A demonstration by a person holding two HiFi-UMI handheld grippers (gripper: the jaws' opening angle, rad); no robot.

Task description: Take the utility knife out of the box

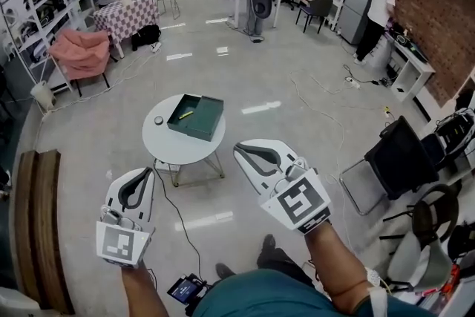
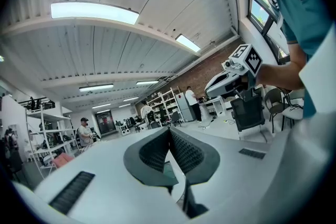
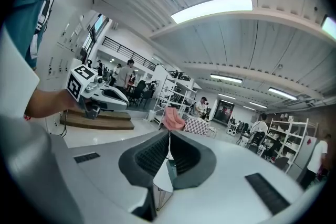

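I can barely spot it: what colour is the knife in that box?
The utility knife is yellow; the head view shows it best.

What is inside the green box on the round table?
A yellow utility knife lies in the open green box. Nothing else shows; its walls may hide the edges.

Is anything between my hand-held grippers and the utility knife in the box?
Nothing visible does. The box is open, the utility knife lies uncovered inside; the left hand-held gripper and right hand-held gripper hover short of the table.
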